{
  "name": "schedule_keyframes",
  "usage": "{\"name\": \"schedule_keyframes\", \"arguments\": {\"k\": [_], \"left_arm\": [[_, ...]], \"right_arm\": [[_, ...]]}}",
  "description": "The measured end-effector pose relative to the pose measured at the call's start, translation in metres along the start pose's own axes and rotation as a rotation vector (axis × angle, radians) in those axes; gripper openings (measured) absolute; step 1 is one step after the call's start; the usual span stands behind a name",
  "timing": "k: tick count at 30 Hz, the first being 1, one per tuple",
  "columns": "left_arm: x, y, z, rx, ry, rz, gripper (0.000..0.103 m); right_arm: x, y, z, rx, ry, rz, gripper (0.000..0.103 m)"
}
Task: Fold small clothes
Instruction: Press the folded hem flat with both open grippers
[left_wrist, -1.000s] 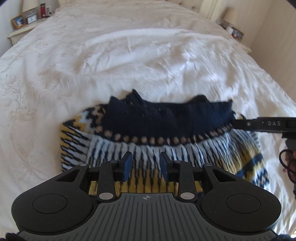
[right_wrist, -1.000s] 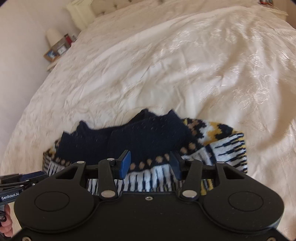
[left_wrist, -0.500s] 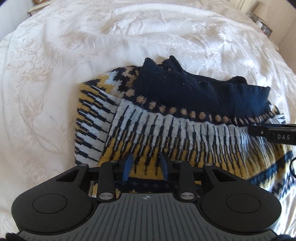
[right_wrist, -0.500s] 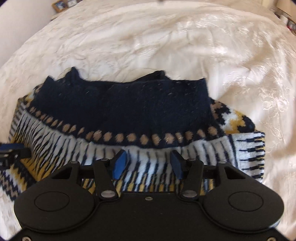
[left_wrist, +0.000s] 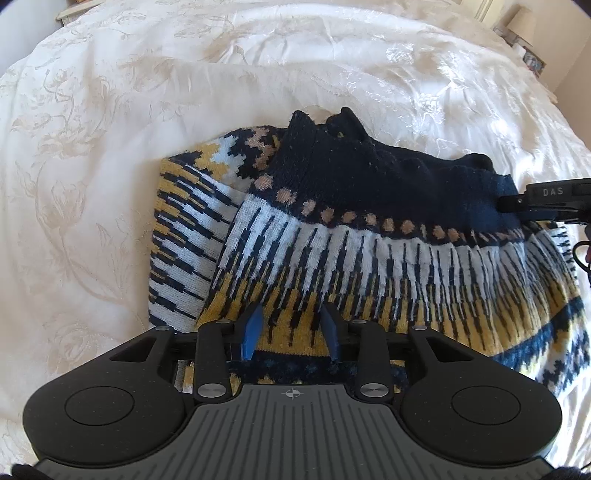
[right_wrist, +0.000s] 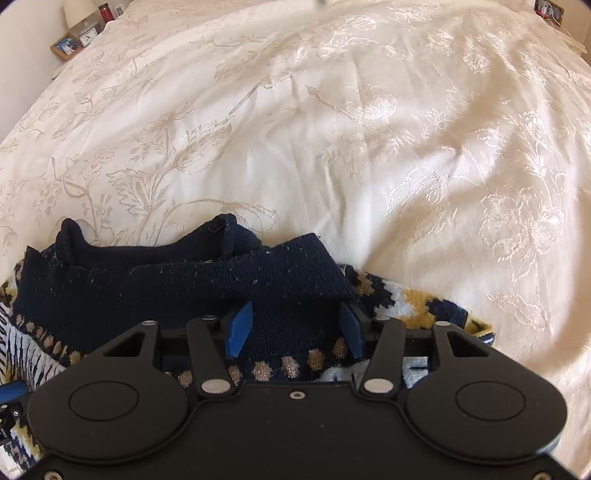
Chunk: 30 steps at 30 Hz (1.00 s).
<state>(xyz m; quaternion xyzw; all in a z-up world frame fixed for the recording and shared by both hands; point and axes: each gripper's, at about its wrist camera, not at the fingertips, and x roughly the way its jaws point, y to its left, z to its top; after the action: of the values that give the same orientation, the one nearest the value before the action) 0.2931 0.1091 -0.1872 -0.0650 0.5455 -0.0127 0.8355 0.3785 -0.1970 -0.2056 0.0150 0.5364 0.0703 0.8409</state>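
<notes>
**Figure: Two grippers poised over a partly folded knit jumper**

One patterned jumper (left_wrist: 369, 251) lies on the cream floral bedspread (left_wrist: 110, 147), its navy ribbed band (right_wrist: 207, 280) doubled over the yellow, white and navy panel, with a second patterned layer showing at the jumper's left edge. The left gripper (left_wrist: 291, 330) sits low over the jumper's yellow near section; its blue pads (left_wrist: 251, 328) stand apart with knit visible between them, and nothing is clamped. The right gripper (right_wrist: 293, 330) sits over the navy band just above the row of tan dots; its pads (right_wrist: 238, 328) are likewise spread, holding nothing. Whether either pair of tips presses on the fabric cannot be told.

Risks, as judged from this layout: the navy band is rumpled and stands up in peaks at the jumper's far edge, so a pinch taken here may catch only the top layer, leaving the lower layer behind and skewing the fold. Thick knit can also slip from narrow pads if lifted by a shallow bite. Dragging the jumper may ruck the soft bedspread beneath it.

Count: one jumper; two grippers, each with two pads; one bedspread; beyond the jumper, at the far left of the bed, one picture frame (right_wrist: 66, 46).
</notes>
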Motion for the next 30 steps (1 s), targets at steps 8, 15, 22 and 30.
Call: {"name": "schedule_keyframes", "arguments": {"k": [8, 15, 22, 30], "left_arm": [[0.003, -0.007, 0.003, 0.007, 0.047, 0.039, 0.038], [0.005, -0.012, 0.002, 0.027, 0.068, 0.064, 0.045], [0.012, -0.02, -0.003, 0.067, 0.075, 0.058, 0.078], [-0.001, -0.022, -0.016, 0.075, 0.072, 0.06, 0.085]], "right_arm": [[-0.024, 0.018, -0.011, -0.058, -0.035, -0.027, 0.075], [-0.059, 0.031, -0.037, -0.059, -0.077, 0.008, 0.087], [-0.086, 0.04, -0.078, -0.019, -0.07, 0.034, 0.102], [-0.102, 0.034, -0.119, 0.066, -0.042, 0.032, 0.102]]}}
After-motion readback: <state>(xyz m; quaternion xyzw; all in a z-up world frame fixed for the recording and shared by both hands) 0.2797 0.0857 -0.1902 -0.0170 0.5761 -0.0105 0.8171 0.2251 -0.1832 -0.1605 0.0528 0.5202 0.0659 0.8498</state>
